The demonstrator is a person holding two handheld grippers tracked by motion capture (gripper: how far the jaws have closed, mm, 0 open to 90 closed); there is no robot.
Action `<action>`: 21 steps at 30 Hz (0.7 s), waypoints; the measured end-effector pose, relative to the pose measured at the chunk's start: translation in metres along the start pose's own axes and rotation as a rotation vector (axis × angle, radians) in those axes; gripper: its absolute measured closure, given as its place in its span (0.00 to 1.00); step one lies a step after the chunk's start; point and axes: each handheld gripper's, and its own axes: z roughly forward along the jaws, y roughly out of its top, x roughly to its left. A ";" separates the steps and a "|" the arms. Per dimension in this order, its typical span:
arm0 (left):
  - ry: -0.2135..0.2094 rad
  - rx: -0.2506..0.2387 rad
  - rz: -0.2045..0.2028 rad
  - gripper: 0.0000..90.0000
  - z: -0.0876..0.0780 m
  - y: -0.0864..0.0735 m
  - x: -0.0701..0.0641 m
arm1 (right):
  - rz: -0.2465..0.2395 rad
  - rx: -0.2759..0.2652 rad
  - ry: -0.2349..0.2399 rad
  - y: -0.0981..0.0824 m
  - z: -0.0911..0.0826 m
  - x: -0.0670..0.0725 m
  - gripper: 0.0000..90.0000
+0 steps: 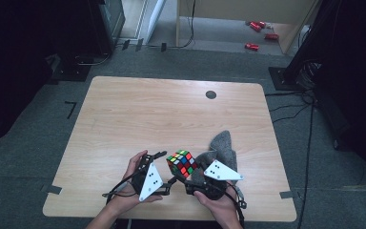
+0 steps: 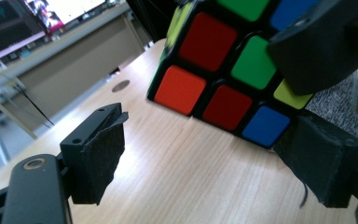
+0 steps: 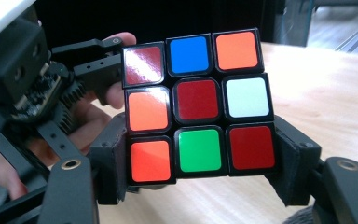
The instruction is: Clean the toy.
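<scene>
A scrambled colour cube (image 1: 181,163) hangs just above the wooden table (image 1: 147,109) near its front edge. My right gripper (image 1: 188,172) is shut on it; in the right gripper view the two pads clamp the bottom layer of the cube (image 3: 198,100) from either side, right gripper (image 3: 205,169). My left gripper (image 1: 167,169) stands open just left of the cube. In the left gripper view its pads are wide apart, left gripper (image 2: 209,158), and the cube (image 2: 214,60) floats ahead and above them, untouched. A jaw of the right gripper (image 2: 317,46) covers the cube's upper right corner there.
A grey cloth (image 1: 221,145) lies crumpled on the table behind the right hand, cloth (image 2: 338,95). A small black round disc (image 1: 211,94) sits near the far edge. Bare wood stretches across the left and far parts of the table.
</scene>
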 end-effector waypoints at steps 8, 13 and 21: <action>0.024 -0.028 0.101 0.32 -0.002 0.000 -0.011 | 0.034 0.059 0.021 -0.001 0.006 0.007 0.38; 0.043 -0.027 0.123 0.36 -0.004 0.000 -0.011 | 0.068 0.047 0.054 -0.002 0.007 0.003 0.36; 0.039 -0.017 0.021 0.37 -0.004 -0.004 -0.001 | 0.041 -0.035 0.045 0.005 -0.004 -0.007 0.25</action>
